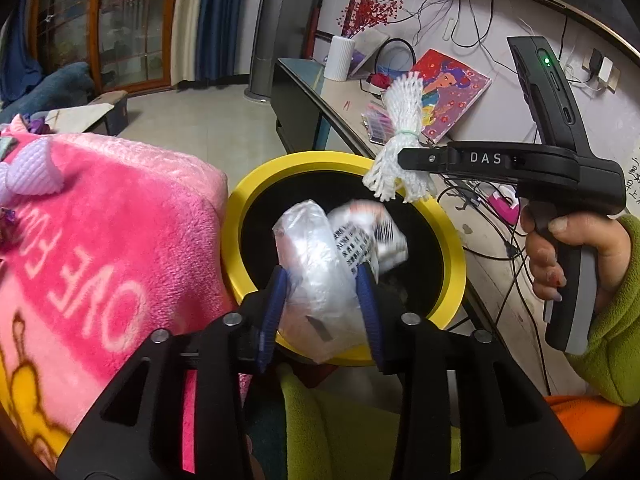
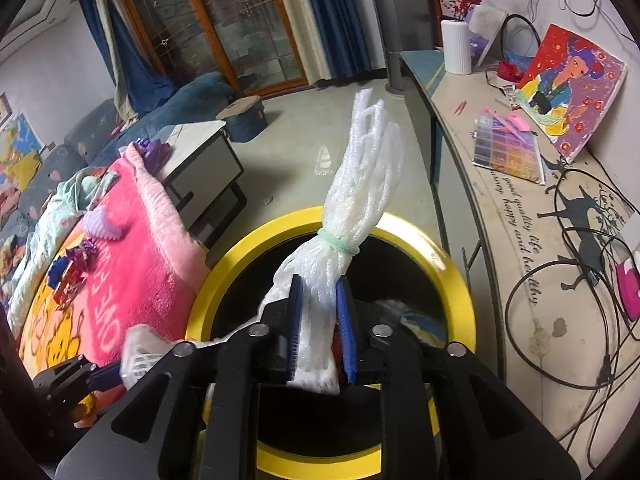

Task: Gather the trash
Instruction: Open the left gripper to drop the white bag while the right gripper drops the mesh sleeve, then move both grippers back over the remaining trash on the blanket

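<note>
**Both claws are hanging over the bin mouth**

The left claw (image 1: 322, 280) is grasping a crumpled clear plastic bag (image 1: 316, 264) together with a piece of printed paper, its blue pads pressing on both sides. The bundle is sitting directly above the dark opening of the yellow-rimmed bin (image 1: 240, 216), just inside the near rim.

The right claw (image 2: 320, 320) is clenching a white foam net bundle (image 2: 356, 200), tied with a pale green band. The long axis of this bundle is running forward and upward, away from the claw, so its far end is reaching beyond the far rim of the bin (image 2: 452, 276) while the held end is lying over the opening. In the left wrist view the right claw (image 1: 400, 158) is coming in from the right side, above the far edge of the rim.

The coming move is probably the release. The bag is lying straight below its claw and should be falling inside — the foam net is the doubtful one, because it may be tipping outward over the rim. The pink blanket (image 1: 120, 220) is touching the bin on the left side.
</note>
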